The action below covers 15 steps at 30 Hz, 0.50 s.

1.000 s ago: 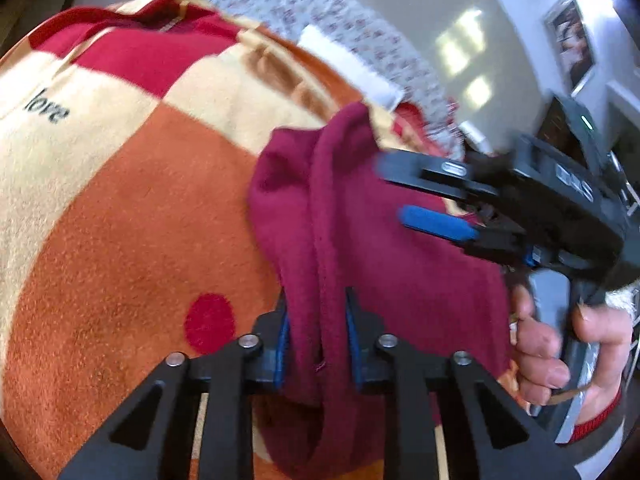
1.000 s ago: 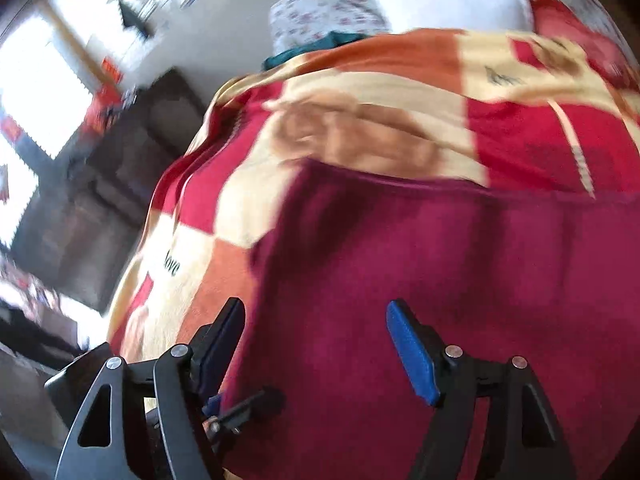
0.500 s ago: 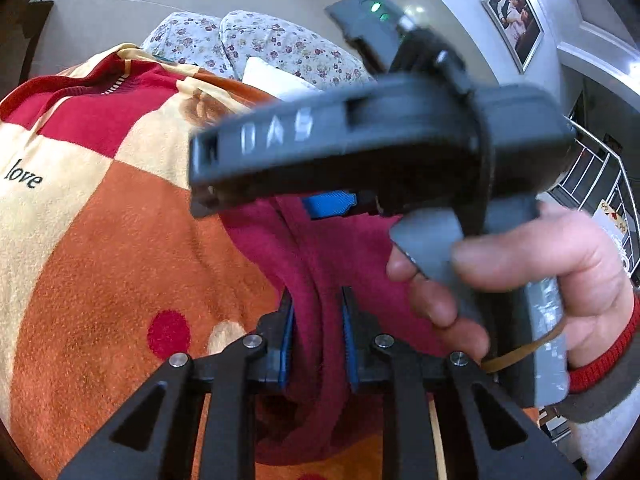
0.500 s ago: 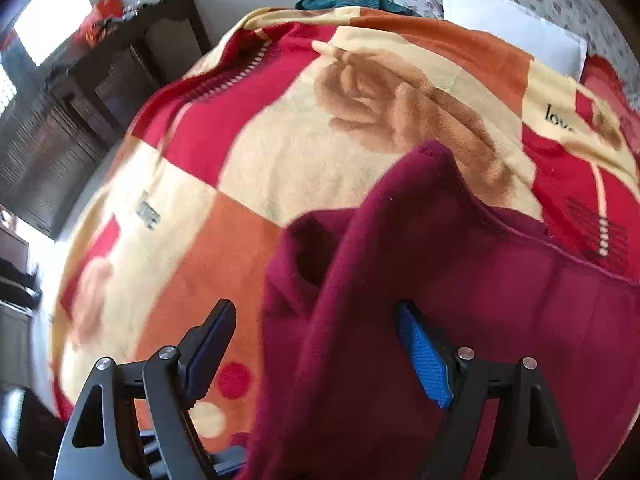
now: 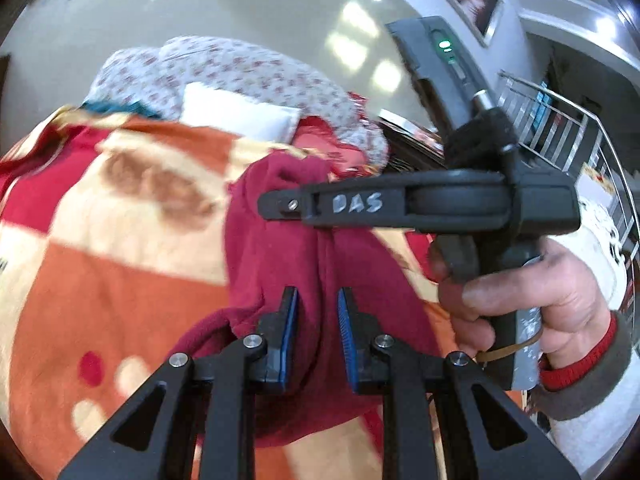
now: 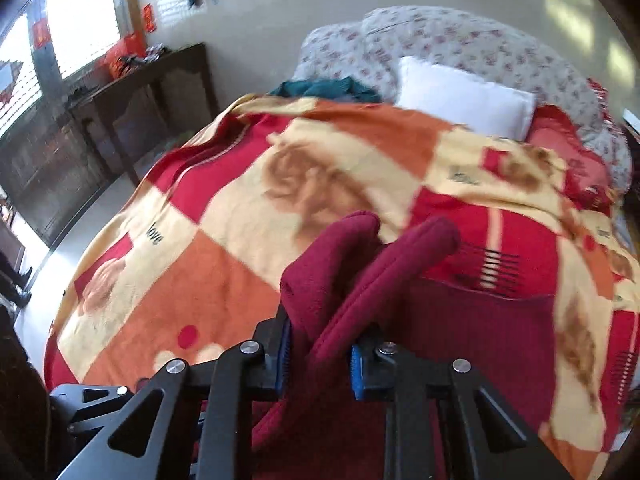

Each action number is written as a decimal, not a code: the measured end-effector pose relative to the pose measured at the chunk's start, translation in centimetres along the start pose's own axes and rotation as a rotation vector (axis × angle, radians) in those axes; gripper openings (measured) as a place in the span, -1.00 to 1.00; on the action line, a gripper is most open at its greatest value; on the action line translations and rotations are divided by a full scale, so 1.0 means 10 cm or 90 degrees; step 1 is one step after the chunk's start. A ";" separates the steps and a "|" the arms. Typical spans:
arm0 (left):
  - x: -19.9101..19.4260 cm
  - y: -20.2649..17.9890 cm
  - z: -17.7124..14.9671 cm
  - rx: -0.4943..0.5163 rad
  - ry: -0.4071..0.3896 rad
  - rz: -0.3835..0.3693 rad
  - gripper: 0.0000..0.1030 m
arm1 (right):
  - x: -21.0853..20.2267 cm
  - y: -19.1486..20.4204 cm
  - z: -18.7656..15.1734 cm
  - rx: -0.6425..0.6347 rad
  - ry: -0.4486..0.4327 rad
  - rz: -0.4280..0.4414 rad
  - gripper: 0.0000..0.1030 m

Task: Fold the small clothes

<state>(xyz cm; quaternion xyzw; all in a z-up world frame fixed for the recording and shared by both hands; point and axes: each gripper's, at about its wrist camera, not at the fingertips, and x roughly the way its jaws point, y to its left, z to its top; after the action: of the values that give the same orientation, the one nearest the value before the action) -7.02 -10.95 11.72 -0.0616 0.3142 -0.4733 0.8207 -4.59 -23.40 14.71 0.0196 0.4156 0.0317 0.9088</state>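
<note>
Your left gripper [image 5: 317, 334] has its blue-padded fingers [image 5: 289, 332] pinching a bunched fold of the dark red knitted garment [image 5: 276, 256], which rises from between them toward 12 o'clock and drapes down to the bed at 6 o'clock. Your right gripper [image 6: 320, 354] is likewise clamped on the same dark red knitted garment [image 6: 472, 332]: two rolled folds of cloth stick up past its fingers [image 6: 357, 372] toward 12 and 1 o'clock, and the rest spreads flat to 3 o'clock on the blanket.

In the left wrist view, the right gripper's black body [image 5: 440, 204] lies across the frame at 2 o'clock, just above the garment, with your right hand [image 5: 516, 296] wrapped round its handle at 3 o'clock.

The garment lies on the fleece blanket of orange, cream and red squares [image 6: 224, 240] that covers the bed. At 12 o'clock in the right wrist view sit a white rectangular pillow [image 6: 464, 96], a floral-print quilt [image 6: 460, 40] behind it, and a teal cloth [image 6: 324, 90] at 11 o'clock. A dark wooden side table [image 6: 152, 92] stands at 10 o'clock beside the bed.
</note>
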 end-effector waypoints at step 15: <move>0.34 -1.24 0.14 0.135 0.080 -0.082 -0.53 | -0.23 -1.67 -0.70 0.140 -0.021 -0.058 -0.60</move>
<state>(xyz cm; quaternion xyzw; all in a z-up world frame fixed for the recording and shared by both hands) -14.20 -20.76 16.25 0.0354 0.3088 -0.5582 0.7693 -10.73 -40.18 10.83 0.1012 0.4020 -0.0555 0.9083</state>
